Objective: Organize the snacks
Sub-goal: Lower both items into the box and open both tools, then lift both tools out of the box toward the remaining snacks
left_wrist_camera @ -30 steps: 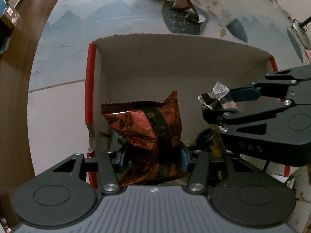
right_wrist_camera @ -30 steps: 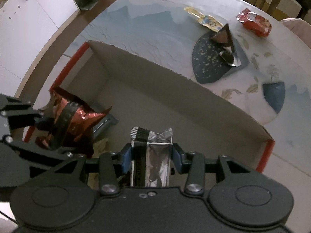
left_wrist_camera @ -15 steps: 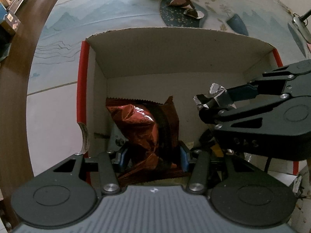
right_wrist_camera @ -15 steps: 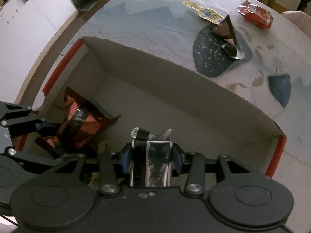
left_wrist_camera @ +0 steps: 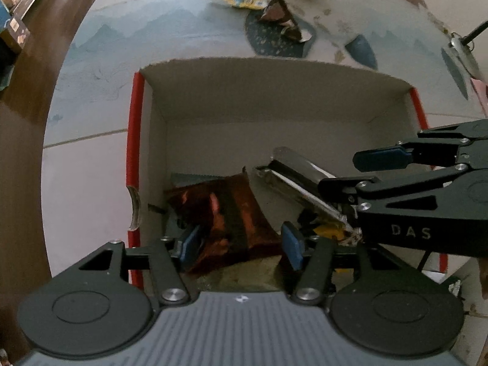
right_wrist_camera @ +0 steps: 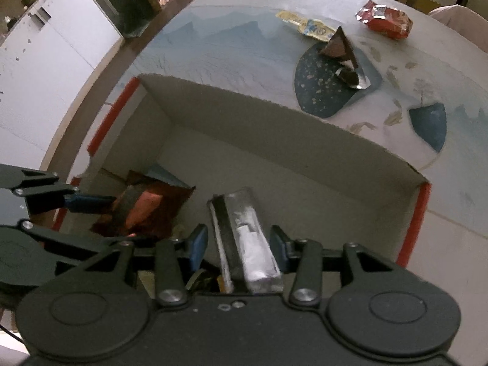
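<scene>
Presently we find both grippers pointing steeply down into the cardboard box (left_wrist_camera: 274,116), which sits on the table (right_wrist_camera: 231,45); the left gripper (left_wrist_camera: 241,242) has its jaws opening, and the red foil packet (left_wrist_camera: 231,210) lies between the blue pads on the box floor, the pads standing clear of it on both sides. The right gripper (right_wrist_camera: 238,242) likewise has its jaws opening; the silver packet (right_wrist_camera: 244,235) lies tilted between them, its far end pointing toward 12 o'clock; the left pad stands apart from it, and whether the right pad touches it we cannot tell. In the left view the silver packet sits at 3 o'clock of the red foil packet, just beside it. Outside the box, toward 12 o'clock, the table carries a brown pyramid packet (right_wrist_camera: 338,44), a yellow wrapper (right_wrist_camera: 308,27) near it at 10 o'clock, and a red bag (right_wrist_camera: 385,23) at 2 o'clock, all well apart from the box.
</scene>
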`<state>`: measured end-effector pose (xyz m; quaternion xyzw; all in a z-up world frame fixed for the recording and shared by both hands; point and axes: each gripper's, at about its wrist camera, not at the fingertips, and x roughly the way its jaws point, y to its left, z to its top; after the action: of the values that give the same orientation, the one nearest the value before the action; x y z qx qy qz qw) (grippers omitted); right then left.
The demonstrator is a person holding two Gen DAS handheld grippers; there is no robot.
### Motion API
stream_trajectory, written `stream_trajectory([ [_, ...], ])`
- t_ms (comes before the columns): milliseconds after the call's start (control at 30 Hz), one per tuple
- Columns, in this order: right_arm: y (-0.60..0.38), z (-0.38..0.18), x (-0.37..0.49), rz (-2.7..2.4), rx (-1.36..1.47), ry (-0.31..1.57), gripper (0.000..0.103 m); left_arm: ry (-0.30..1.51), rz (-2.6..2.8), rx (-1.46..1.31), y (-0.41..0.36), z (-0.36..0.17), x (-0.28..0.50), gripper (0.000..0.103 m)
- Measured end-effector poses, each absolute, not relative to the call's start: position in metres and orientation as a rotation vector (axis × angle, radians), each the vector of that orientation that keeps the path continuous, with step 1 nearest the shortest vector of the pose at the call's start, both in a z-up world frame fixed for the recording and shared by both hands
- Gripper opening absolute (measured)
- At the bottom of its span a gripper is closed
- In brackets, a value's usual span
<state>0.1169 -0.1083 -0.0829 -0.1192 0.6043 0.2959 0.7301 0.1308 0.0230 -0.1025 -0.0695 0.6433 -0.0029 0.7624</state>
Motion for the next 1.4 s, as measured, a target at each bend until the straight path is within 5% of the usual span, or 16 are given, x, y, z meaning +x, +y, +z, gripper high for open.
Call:
stream_trajectory([
  [733, -0.143, 0.018, 0.101, 0.698, -0.183, 1.103, 0.063, 1.192, -0.033, -0.139, 0.022, -0.024, 0.124, 0.059],
  [800, -0.145, 0.024, 0.103, 0.699, -0.181, 1.083, 0.065, 1.171, -0.033, -0.141, 0.021, -0.017, 0.128, 0.065],
  [867, -0.149, 0.03, 0.106, 0.696, -0.173, 1.064, 0.077, 1.151, -0.032, -0.145, 0.02, -0.01, 0.132, 0.066],
  [1167, -0.171, 0.048, 0.137, 0.653, -0.138, 1.003, 0.096, 1.071, -0.007, -0.171, 0.02, 0.01, 0.164, 0.075],
  [1400, -0.188, 0.05, 0.177, 0.619, -0.119, 0.972, 0.101, 1.04, 0.019, -0.215, 0.021, 0.011, 0.203, 0.078],
])
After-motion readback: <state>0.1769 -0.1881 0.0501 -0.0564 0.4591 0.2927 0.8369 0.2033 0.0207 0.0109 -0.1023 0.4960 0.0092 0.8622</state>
